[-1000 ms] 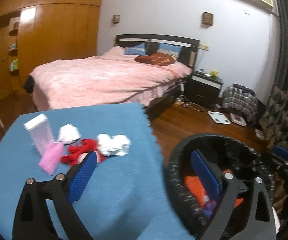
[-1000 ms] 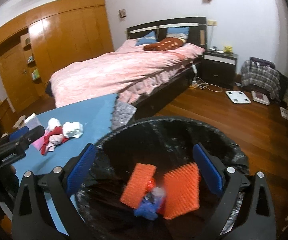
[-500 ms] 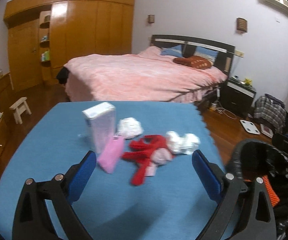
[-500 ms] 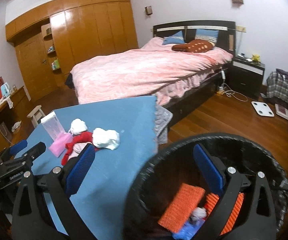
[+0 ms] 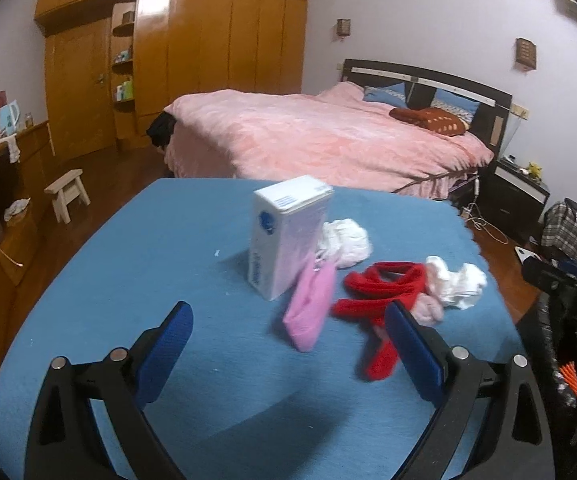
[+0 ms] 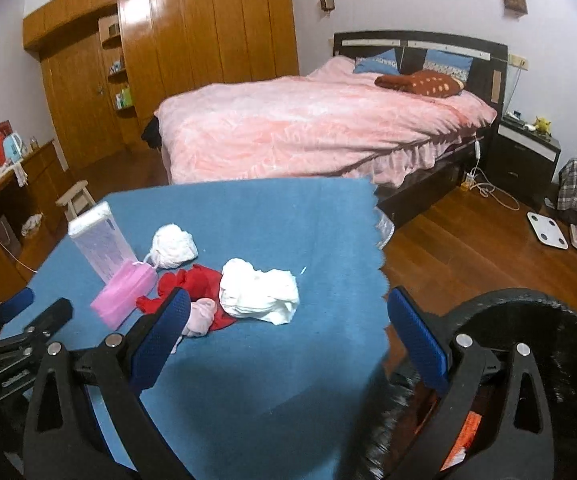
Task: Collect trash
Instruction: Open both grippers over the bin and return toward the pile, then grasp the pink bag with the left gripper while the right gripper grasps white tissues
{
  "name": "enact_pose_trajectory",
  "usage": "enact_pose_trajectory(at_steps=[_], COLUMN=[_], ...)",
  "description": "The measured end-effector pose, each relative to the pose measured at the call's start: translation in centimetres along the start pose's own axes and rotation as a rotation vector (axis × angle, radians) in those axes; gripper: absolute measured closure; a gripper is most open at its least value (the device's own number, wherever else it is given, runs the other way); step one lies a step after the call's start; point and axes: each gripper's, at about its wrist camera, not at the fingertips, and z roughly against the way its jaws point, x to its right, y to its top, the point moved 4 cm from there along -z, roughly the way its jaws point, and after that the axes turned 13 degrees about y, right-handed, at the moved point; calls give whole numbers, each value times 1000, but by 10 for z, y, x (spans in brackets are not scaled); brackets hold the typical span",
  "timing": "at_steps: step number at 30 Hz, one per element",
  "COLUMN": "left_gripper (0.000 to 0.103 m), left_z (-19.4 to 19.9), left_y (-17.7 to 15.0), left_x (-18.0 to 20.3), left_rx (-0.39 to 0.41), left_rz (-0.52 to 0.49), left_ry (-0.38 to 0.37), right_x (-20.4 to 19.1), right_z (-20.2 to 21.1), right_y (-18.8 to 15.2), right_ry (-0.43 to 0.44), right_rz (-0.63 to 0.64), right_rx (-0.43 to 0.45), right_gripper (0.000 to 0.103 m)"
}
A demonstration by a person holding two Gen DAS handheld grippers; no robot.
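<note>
- The left gripper [image 5: 288,340] hangs over the near part of the table [image 5: 136,280], its blue-padded fingers [image 5: 164,344] spread wide with nothing between them.
- The right gripper [image 6: 288,328] is likewise spread and empty, straddling the table's right edge, with one finger over the blue cloth and the other over the bin [image 6: 560,344].
- Just ahead of the left fingers lies the trash: a pink packet [image 5: 310,308] leaning against an upright white carton [image 5: 284,236], a red strap [image 5: 380,292] beside it, and a white crumpled wad [image 5: 456,282] at the strap's far right end.
- A second white wad [image 5: 346,240] sits behind the carton, touching the packet's top.
- A small pale pink lump [image 6: 200,316] rests against the strap's near side.
- Only the right view shows the bin's wide black rim below the table's right edge, with something orange [image 6: 468,428] inside; the left view catches just a sliver of that rim.
- The left view shows the right gripper's black body at its far right edge; the right view shows the left gripper at its lower left.
- Beyond the table stands a bed [image 6: 308,128] with a pink cover.
</note>
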Motion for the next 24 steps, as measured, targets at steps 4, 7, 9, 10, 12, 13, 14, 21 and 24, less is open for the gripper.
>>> enact_pose_trajectory(at_steps=[4,7,9,10,12,13,14,21,24], left_gripper=[9,10,10,10,12,13,13,20,24], left_z=[-15,-23,-27,-28,-31,-32,-33,-43,-45], left_y=[0,0,-1,-1,-3,-4,-5,-12,-12], left_x=[-6,-8,-8,-7,-6,-5,-4,7,11], left_rx=[-16,-25,-30,-32,-39,-42,-45,-76,-89], left_rz=[7,9,9,9,8,7,7,-13,-12], left_ry=[10,12,11,10,6,6,5,-9,-19], right_x=[-2,-2,1,3,7,9,11,11,7], right_z=[-26,-44,-58,-63,-73,-76,-80,-95,-99], right_y=[2,2,0,-1,-4,-5,-6,-10,-11], right_ry=[-13,-28,-38,-45,-55,-59,-61,-25,4], right_rz=[-2,10,5,-1,-11,-16,-23,-26,-21], right_rx=[-24,-45,-65,-74,-90,-96,-101,-134,-146], right_gripper=[7,7,7,7,7,7,7,7,9])
